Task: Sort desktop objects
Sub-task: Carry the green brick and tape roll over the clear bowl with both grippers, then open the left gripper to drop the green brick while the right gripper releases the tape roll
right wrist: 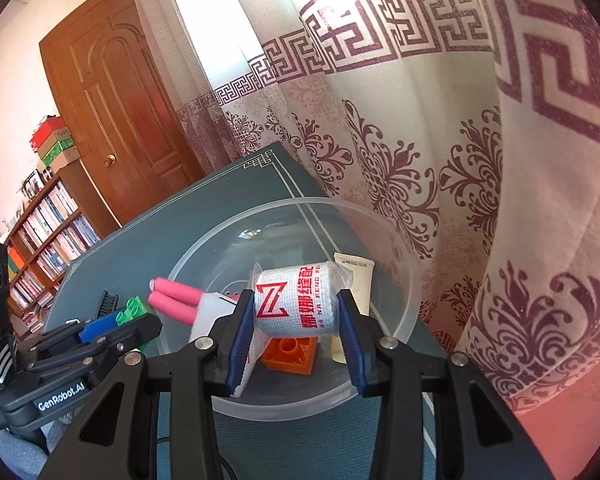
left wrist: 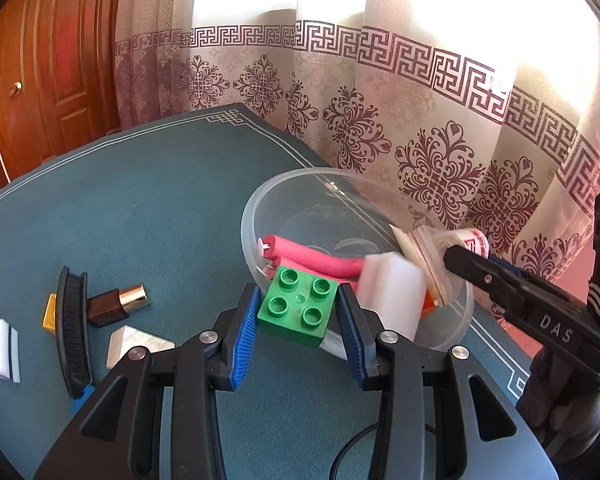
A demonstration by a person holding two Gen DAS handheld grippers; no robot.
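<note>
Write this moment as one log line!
left gripper: holds green brick | right gripper: holds white roll | both at clear bowl

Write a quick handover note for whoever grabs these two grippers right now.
Left gripper: shut on the green brick, at the near rim of the bowl.
Right gripper: shut on the white roll, held over the bowl.
Done: pink rollers, white sponge, orange brick and cream tube are in the bowl.
Left: drop both held items in, then collect the brush, brown bottle, yellow piece, silver wedge and white block from the table.
</note>
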